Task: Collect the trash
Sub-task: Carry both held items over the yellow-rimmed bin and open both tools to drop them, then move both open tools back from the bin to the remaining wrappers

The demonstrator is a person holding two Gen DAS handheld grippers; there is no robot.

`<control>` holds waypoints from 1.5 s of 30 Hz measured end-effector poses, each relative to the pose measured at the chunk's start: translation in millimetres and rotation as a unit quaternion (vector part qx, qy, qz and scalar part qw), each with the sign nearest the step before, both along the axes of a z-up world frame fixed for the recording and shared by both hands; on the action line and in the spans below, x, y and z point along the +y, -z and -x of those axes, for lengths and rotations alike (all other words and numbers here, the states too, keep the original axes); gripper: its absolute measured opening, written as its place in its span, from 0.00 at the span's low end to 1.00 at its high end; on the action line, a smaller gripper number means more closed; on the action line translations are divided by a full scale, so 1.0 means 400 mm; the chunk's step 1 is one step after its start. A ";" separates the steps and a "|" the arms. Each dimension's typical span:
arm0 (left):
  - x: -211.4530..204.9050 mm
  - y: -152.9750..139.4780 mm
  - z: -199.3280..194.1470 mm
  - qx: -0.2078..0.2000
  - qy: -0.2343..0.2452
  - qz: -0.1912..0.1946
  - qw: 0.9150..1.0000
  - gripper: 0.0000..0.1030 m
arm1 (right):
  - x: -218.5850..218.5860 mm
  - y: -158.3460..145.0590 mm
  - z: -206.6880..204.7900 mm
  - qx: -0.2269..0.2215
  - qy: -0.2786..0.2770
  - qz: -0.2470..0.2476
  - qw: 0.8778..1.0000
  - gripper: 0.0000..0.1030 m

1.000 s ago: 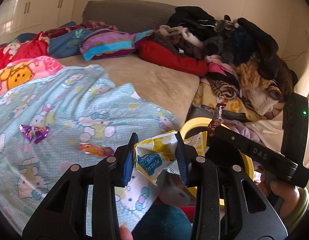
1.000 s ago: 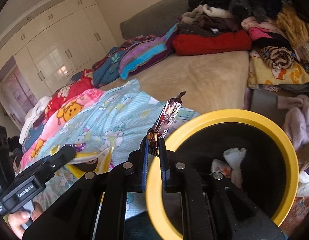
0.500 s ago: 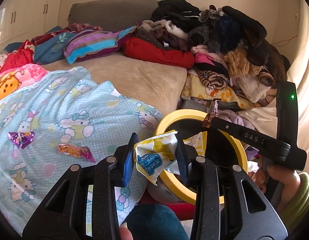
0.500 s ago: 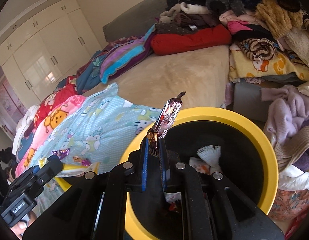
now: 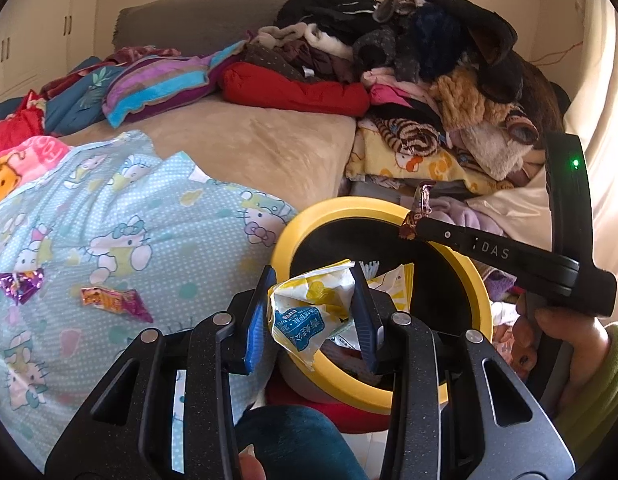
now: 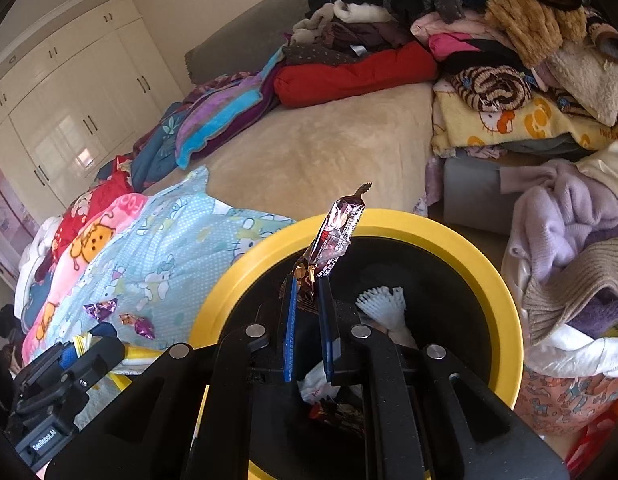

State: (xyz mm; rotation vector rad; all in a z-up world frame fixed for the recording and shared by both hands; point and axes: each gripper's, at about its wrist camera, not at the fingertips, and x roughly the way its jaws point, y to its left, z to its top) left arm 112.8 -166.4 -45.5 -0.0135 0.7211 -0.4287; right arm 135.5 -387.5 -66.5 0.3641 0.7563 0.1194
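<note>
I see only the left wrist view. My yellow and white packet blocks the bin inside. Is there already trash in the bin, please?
Observer: Yes. The right wrist view looks into the yellow-rimmed bin and shows a white pleated paper cup lying inside, with crumpled white wrappers beneath it.
Operator: In my view the right gripper is seen only from the side. Is the dark wrapper really clamped?
Observer: Yes. The right gripper is shut on the dark glossy wrapper, gripping its lower end; the rest stands up above the bin opening.
Operator: Is any trash left on the bed?
Observer: The right wrist view also shows two candy wrappers on the light blue cartoon blanket.
</note>
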 end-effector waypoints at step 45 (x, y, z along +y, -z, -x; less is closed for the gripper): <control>0.214 -0.056 -0.044 -0.063 -0.132 0.017 0.989 0.89 | 0.169 -0.087 0.022 -0.071 -0.054 0.020 0.996 0.72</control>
